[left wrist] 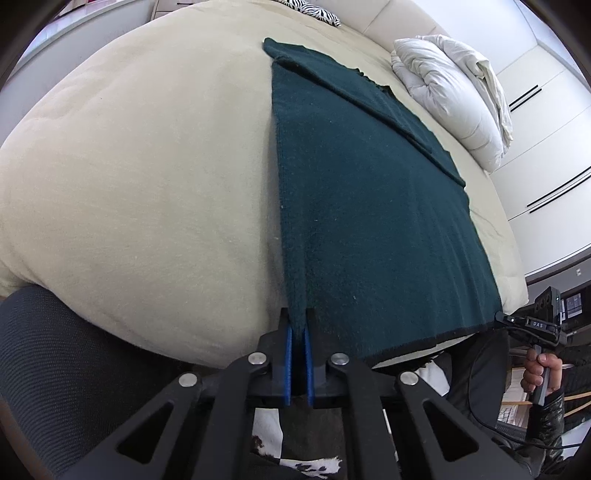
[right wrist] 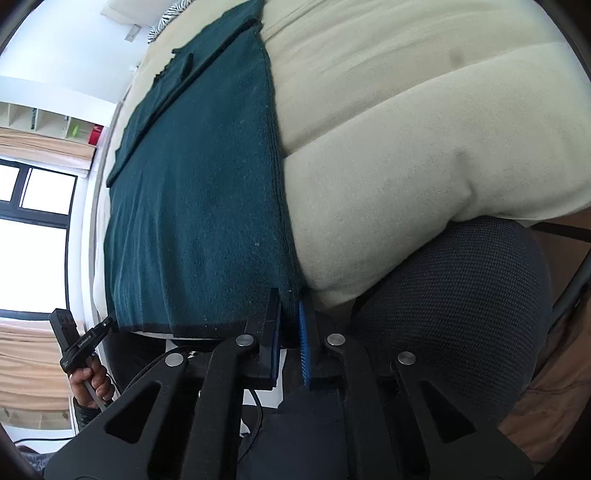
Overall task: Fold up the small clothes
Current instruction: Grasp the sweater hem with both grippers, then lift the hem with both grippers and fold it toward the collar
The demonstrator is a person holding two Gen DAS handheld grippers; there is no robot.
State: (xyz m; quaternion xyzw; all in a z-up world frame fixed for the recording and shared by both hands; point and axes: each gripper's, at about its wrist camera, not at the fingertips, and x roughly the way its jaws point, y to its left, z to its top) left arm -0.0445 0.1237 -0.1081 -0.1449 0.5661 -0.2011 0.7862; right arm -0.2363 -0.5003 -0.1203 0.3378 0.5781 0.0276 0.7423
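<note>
A dark green knitted garment lies flat on the cream bed cover, with a sleeve folded across its far part. My left gripper is shut on the garment's near left corner, and the fabric is pinched between the blue pads. In the right wrist view the same garment runs away from my right gripper, which is shut on the near right corner at the hem. Each view also shows the other gripper at the opposite corner, held by a hand.
A folded white duvet lies at the bed's far right, and a zebra-print pillow at its head. White wardrobe doors stand beyond. A dark mesh chair presses against the bed's near edge. A window is at left.
</note>
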